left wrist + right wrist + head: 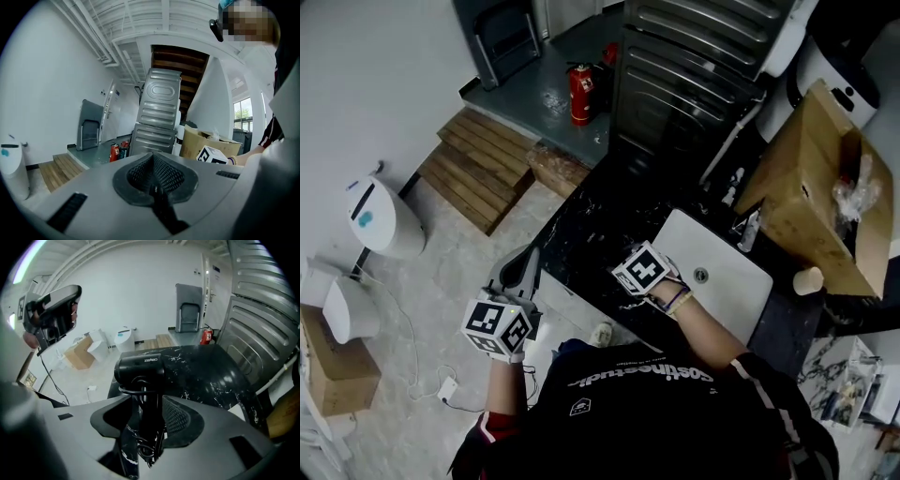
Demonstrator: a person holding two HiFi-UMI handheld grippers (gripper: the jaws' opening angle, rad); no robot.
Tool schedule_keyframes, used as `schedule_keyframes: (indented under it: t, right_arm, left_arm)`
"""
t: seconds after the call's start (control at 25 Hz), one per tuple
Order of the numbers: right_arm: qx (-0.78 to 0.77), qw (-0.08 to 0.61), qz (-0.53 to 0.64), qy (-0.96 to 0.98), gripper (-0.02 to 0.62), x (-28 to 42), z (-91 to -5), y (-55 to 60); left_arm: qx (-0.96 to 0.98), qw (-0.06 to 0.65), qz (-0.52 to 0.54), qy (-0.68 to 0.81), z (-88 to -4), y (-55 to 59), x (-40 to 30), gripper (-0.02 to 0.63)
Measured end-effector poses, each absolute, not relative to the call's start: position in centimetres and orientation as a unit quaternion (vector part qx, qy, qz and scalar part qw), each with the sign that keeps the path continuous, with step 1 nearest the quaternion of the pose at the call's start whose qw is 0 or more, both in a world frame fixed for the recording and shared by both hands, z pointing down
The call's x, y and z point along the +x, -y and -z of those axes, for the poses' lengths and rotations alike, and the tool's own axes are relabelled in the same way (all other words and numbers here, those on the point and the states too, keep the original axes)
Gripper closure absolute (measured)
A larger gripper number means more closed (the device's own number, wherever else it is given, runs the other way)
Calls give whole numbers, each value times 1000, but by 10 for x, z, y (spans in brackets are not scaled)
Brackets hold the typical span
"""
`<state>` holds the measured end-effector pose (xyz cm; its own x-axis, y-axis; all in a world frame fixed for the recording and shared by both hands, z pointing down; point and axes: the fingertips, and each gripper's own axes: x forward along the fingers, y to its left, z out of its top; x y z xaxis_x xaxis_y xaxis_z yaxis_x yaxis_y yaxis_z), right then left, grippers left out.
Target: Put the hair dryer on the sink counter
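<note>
The right gripper (145,427) is hanging tilted down over the black, white-veined marble sink counter (581,230). Its jaws are standing wide apart around the handle of the black hair dryer (140,369), with gaps on both sides, so the pads are not pressing on it. The dryer is lying on the counter's left stretch with its cord looped on the handle. Just right of it the white rectangular basin (727,277) is sitting in the counter. Farther right an open brown cardboard box (820,187) is crowding the counter's end, with a paper cup (807,280) near it. Grey ribbed metal panels (694,66) are leaning at the far side, and a red fire extinguisher (580,94) is standing on the floor beyond. The left gripper (525,261) is hovering off the counter's left edge, its jaws pressed together with nothing in them.
</note>
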<state>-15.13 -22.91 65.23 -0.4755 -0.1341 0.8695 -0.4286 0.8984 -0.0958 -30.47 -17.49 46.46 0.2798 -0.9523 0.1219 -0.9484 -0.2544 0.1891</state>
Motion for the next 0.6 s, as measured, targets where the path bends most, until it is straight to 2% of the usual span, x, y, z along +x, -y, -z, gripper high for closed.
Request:
schedule_keyframes:
  t: [0.16,0.28,0.32,0.6]
  right_arm:
    - [175,405,-165,882,411,-143,-616,227]
    - [213,330,-152,907,526,-121,-581,235]
    - [231,308,-144,912,543,-109,-568,238]
    - [345,121,-148,919,558,-6,-476,245]
  left_arm:
    - [814,112,15,569,-457,196,-278,591]
    - [837,108,16,537,-452,212,-246,591]
    - [846,106,14,523,-450,218,-233,591]
    - [903,93,15,419,-432,253,-131,591]
